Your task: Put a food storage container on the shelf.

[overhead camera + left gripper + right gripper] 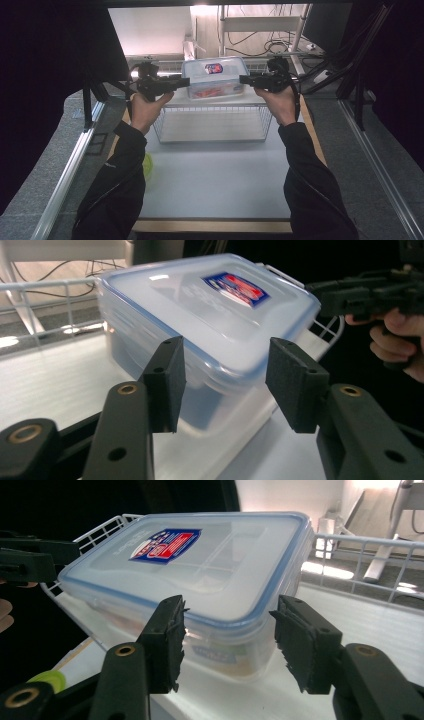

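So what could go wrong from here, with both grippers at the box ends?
1. The left gripper and right gripper straddle only the corners of the box, pads apparently not pressing; a lift now could let it slip or tilt.
2. The lid is smooth, so pads may slide.
3. The box sits near the rack edge and could be nudged off.

A clear plastic food container [200,580] with a blue-rimmed lid and a red-and-blue label sits on a white wire shelf [360,545]. The right gripper [227,640] faces its near corner, its two black jaws standing apart on either side without touching it. The other gripper [30,557] reaches in at the far left edge.
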Demonstrator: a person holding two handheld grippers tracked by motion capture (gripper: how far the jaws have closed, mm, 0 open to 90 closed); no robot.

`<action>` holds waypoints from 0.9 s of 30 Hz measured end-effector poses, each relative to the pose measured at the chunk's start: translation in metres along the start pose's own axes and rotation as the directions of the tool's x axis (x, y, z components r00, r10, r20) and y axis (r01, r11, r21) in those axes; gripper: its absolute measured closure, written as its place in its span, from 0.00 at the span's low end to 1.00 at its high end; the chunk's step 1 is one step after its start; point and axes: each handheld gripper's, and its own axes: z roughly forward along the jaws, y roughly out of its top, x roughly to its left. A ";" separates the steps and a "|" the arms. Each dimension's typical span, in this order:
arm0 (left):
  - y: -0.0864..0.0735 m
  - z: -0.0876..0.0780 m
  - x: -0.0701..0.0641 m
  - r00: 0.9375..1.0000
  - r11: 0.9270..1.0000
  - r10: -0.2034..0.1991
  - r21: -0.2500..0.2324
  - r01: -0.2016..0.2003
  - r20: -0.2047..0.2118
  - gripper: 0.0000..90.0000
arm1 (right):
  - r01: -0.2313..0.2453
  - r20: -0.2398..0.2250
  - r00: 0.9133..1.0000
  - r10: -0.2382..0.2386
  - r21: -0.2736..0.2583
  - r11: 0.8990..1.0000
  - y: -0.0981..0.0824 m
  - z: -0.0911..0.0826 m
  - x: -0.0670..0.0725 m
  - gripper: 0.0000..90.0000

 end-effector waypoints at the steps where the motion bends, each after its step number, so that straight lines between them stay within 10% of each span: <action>1: -0.002 0.000 -0.002 1.000 1.000 0.014 0.016 -0.013 -0.016 0.51 | 0.000 -0.004 1.000 0.000 0.001 1.000 -0.002 -0.001 0.000 0.51; 5: -0.012 0.006 -0.004 0.999 0.997 0.043 0.066 -0.041 -0.029 0.44 | -0.002 -0.010 1.000 0.002 0.011 1.000 -0.012 0.001 0.001 0.54; 14: -0.011 0.018 0.001 0.990 0.994 0.046 0.101 -0.033 -0.131 0.71 | 0.032 0.055 0.998 -0.034 0.035 0.999 -0.024 0.011 0.004 0.75; 27: -0.010 0.018 -0.002 0.986 0.993 0.076 0.102 -0.061 -0.148 0.62 | 0.049 0.055 0.997 -0.050 0.027 0.998 -0.026 0.011 0.008 0.72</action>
